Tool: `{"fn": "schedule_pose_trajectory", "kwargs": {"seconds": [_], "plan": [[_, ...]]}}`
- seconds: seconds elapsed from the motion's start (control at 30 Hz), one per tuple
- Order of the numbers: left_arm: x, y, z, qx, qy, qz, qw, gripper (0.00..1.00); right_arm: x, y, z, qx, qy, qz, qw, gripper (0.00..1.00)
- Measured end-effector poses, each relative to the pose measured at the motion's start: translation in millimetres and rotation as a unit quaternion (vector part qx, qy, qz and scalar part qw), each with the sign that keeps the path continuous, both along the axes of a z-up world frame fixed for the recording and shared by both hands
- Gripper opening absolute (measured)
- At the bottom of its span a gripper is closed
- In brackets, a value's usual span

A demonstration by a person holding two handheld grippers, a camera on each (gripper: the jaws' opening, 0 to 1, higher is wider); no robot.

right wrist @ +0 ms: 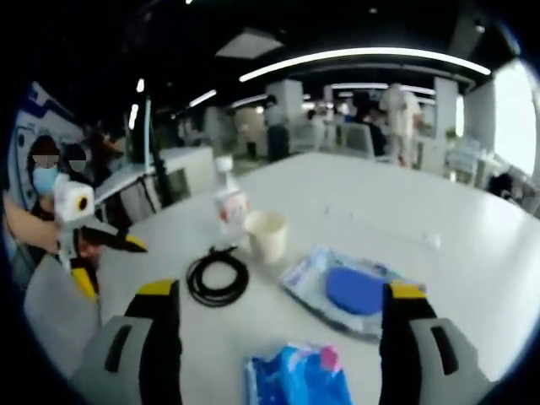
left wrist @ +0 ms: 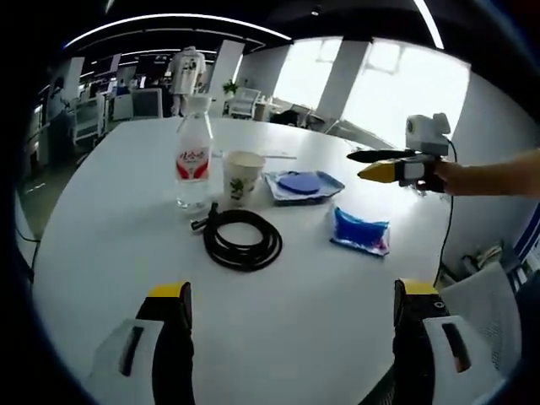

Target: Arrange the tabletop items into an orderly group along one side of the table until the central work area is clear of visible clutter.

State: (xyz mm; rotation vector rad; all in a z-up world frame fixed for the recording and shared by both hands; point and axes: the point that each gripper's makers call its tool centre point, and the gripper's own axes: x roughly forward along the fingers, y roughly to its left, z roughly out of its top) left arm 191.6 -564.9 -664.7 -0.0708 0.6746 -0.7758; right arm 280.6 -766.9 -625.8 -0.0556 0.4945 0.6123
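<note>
On the white table (left wrist: 101, 228) stand a clear water bottle (left wrist: 194, 156) with a red label and a paper cup (left wrist: 243, 175). Beside them lie a coiled black cable (left wrist: 242, 239), a blue tray (left wrist: 331, 181) holding a blue pad (left wrist: 299, 182), and a blue packet (left wrist: 361, 230). My left gripper (left wrist: 293, 291) is open over the near table edge. My right gripper (left wrist: 356, 165) hovers right of the tray. In the right gripper view my right gripper (right wrist: 283, 291) is open above the packet (right wrist: 295, 375), with the tray (right wrist: 297, 274), cup (right wrist: 267, 236), bottle (right wrist: 229, 201) and cable (right wrist: 218, 277) ahead and the left gripper (right wrist: 110, 266) open at left.
The table (right wrist: 380, 211) stretches bare beyond the items. Office desks and chairs (left wrist: 93, 114) stand behind it, with a person standing far back (left wrist: 187, 72). Seated people (right wrist: 42, 169) are at the left. A bright window (left wrist: 405, 84) lies to the right.
</note>
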Motion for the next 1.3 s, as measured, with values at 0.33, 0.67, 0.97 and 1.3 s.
{"fn": "schedule_pose_trajectory", "kwargs": {"seconds": [0.33,0.67,0.97,1.3], "plan": [[9.0,0,4.5,0.011,-0.001,-0.011,0.9999,1.00,-22,-12,-6.3,-0.001,0.018,-0.005,0.9998,0.97],[9.0,2,5.4,0.023,0.003,-0.017,0.9996,1.00,-45,-18,-15.2,0.012,0.038,-0.022,0.9990,0.97],[8.6,5,5.3,0.033,0.004,-0.020,0.9992,1.00,-71,-28,-26.1,0.012,0.060,-0.031,0.9977,0.97],[5.4,5,6.1,0.038,0.006,-0.022,0.9990,1.00,-100,-33,-42.1,0.015,0.091,-0.037,0.9950,0.98]]}}
